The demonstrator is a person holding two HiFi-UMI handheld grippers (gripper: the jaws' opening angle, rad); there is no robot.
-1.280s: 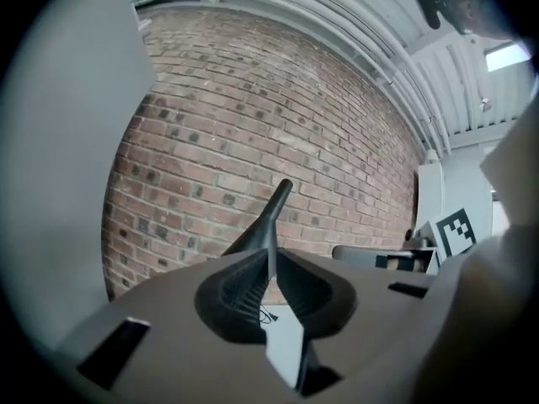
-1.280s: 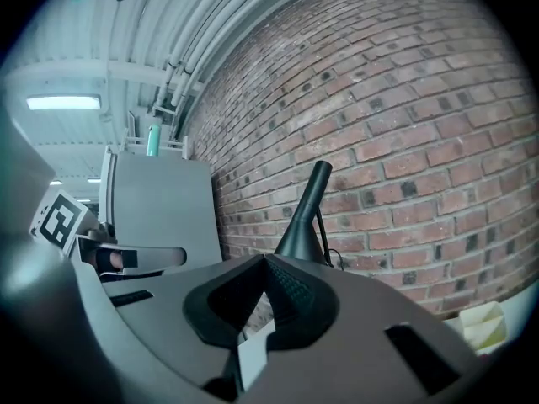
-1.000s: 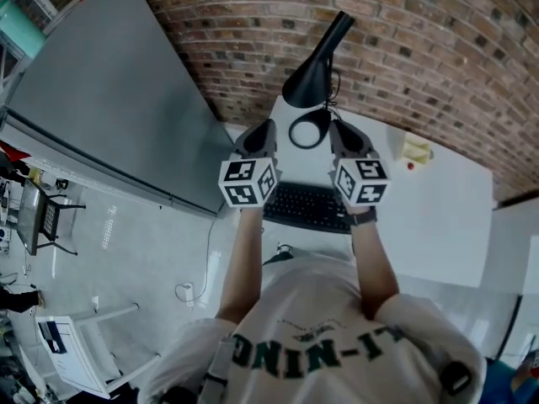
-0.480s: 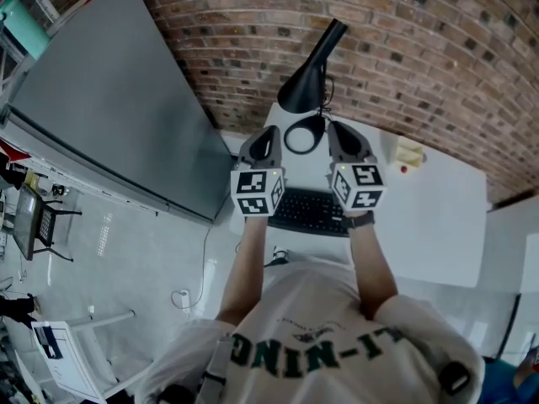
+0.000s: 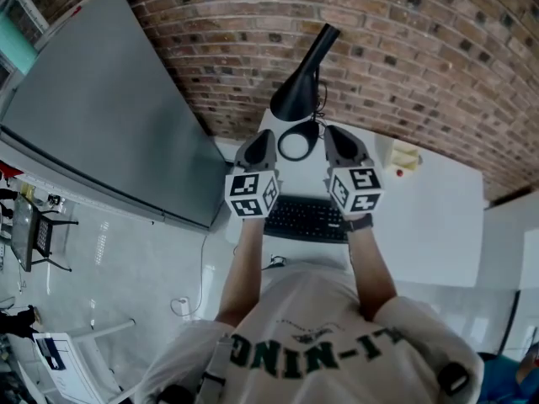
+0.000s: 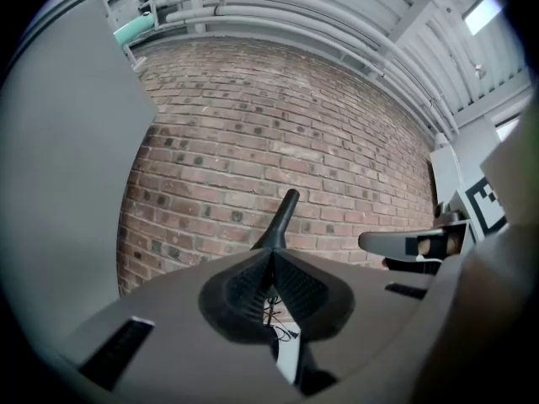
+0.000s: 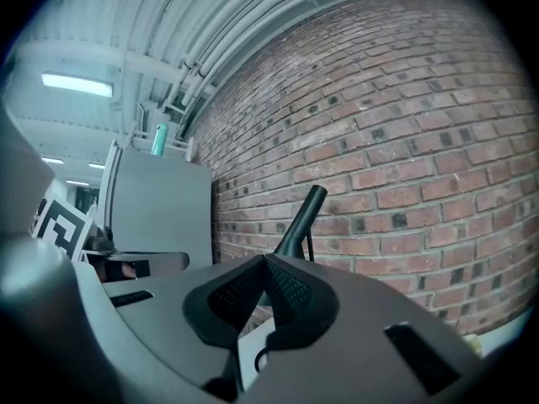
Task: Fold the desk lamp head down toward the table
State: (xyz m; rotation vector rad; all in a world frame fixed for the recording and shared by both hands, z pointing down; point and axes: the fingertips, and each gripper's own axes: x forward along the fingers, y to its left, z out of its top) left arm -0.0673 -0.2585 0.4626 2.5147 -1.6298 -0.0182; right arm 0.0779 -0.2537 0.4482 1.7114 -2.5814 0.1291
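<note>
Left gripper fingers clenched, empty; right gripper the same. Both flank the desk lamp base. Lamp stands at worktop far edge by brick wall, head raised. Keyboard near front edge.

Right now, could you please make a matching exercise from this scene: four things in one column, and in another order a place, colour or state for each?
Things
1. desk lamp
2. keyboard
3. yellow object
4. left gripper

Place, colour or state
A. jaws shut, nothing between them
B. lies on the white table, towards its right side
C. black, stands close to the brick wall
D. at the table's near edge, in front of the person

Pairs: 1-C, 2-D, 3-B, 4-A
</note>
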